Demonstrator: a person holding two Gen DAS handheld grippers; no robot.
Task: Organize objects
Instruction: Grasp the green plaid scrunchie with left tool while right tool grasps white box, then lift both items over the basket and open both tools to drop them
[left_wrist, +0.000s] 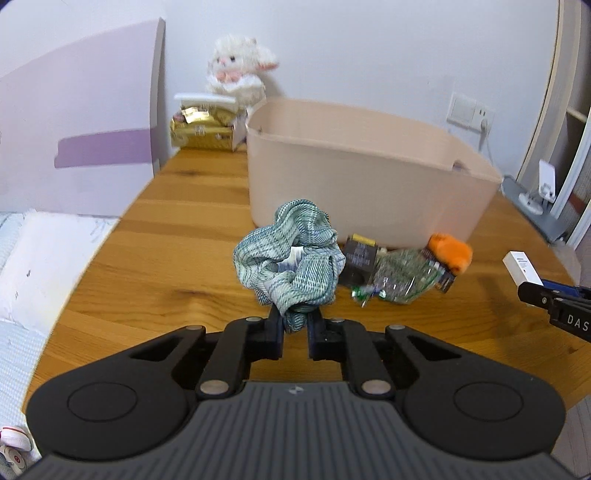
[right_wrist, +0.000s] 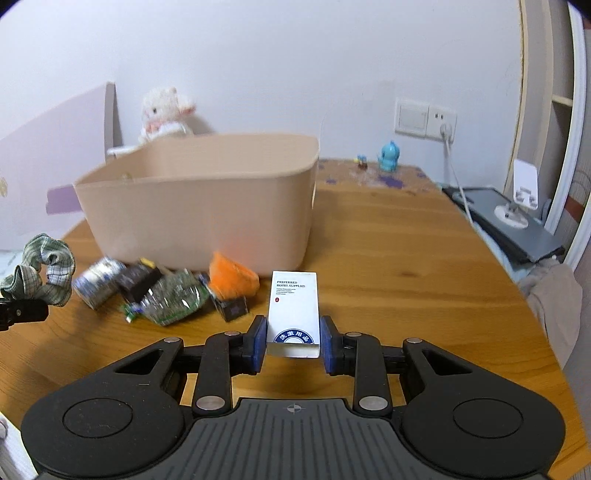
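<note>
Left gripper (left_wrist: 295, 325) jaws pinch green-white checked fabric scrunchie (left_wrist: 290, 258) by one fold, above wooden surface (left_wrist: 166, 258), near beige plastic bin (left_wrist: 362, 177). Thin grip: fabric may slip. Right gripper (right_wrist: 293, 338) jaws clamp white cardboard box (right_wrist: 295, 310); may snag bin rim.

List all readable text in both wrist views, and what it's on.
"PREFERRED HOTEL SUPPLIES": top of the white box held in the right gripper.
Blue round seal lower on that box: Chinese characters, too blurred to read; the fine print is too small.
"DAS": on the right gripper, cut off at the edge of the left wrist view.
Labels on the dark box and the foil packets: blurred, unreadable.
</note>
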